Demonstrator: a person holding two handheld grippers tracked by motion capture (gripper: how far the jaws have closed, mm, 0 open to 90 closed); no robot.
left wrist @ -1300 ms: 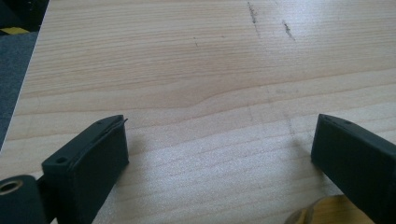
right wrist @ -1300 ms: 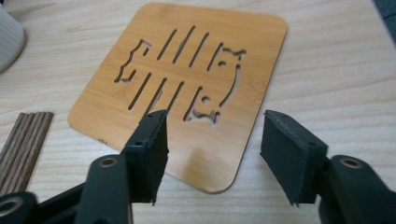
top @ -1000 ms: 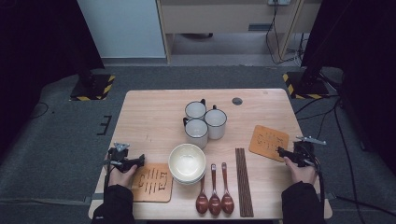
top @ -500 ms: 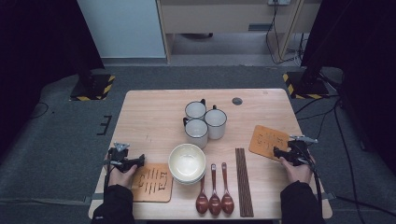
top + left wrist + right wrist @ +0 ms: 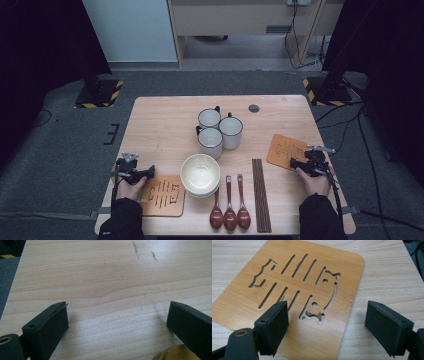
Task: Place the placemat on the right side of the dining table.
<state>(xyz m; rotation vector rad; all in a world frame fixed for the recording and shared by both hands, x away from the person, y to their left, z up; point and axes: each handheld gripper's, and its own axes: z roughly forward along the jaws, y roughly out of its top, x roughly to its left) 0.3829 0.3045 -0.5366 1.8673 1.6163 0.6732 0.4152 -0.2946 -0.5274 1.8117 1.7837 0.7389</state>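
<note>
A pale wood tabletop is standing on grey carpet in a dark room. The right gripper, its jaws having just been opening wide, is hovering over the trivet, one jaw above it, one past its edge. The left gripper is gaping over bare wood.

The counter is evenly lit from above — its surroundings fall into near-black. The high view is soft and grainy. Both gripper views are brighter, sharp mid-frame — the near jaws slightly blurred, casting faint shadows.
</note>
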